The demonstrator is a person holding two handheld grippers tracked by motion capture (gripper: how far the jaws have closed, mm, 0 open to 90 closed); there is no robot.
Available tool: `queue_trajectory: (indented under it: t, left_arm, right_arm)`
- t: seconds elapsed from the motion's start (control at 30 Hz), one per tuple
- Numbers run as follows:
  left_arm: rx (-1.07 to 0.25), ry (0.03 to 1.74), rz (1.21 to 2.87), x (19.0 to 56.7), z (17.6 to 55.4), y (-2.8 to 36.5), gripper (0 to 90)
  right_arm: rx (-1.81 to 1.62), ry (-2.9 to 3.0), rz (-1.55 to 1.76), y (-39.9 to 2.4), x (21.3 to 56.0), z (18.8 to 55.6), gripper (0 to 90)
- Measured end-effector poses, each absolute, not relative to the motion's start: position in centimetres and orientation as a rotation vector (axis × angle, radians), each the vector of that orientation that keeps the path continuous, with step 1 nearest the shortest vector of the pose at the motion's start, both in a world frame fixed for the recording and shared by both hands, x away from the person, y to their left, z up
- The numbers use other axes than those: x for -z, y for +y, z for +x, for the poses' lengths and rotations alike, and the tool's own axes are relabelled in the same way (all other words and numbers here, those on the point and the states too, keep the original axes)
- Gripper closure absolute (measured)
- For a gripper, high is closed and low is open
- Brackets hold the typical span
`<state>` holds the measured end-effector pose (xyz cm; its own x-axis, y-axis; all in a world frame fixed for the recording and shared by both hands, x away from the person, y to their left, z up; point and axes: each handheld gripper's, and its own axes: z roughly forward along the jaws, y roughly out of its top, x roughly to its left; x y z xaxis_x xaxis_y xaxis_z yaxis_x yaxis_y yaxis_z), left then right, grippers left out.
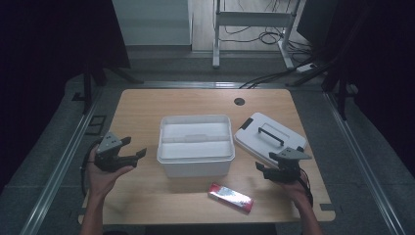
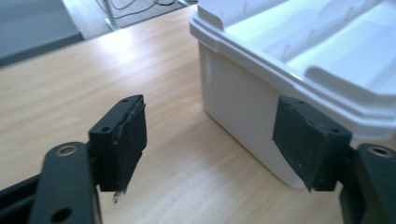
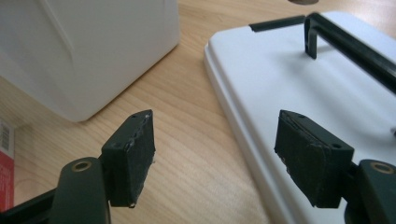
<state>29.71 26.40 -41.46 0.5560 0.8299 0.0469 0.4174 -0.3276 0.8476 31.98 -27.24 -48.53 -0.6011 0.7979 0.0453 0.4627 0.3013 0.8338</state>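
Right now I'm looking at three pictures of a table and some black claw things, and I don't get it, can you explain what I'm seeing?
A person holds a hand-operated gripper in each hand. The high view looks down on the wooden table: the left gripper, the right gripper, an open white box, its white lid with a black handle, and a red packet. The other two pictures come from cameras riding on each gripper, looking along its jaws. Both grippers are open and hold nothing.

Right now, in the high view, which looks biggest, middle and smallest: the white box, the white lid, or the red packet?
1. white box, biggest.
2. white lid with the black handle, middle.
3. red packet, smallest.
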Motion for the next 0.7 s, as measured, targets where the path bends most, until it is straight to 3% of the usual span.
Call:
queue_trajectory:
  t: [0.7]
  left_arm:
    - [-0.575,0.851,2.002,36.4,32.0,25.6,30.3]
  right_arm:
    - [-1.206,2.212,1.139,-27.5,48.9,32.0,28.2]
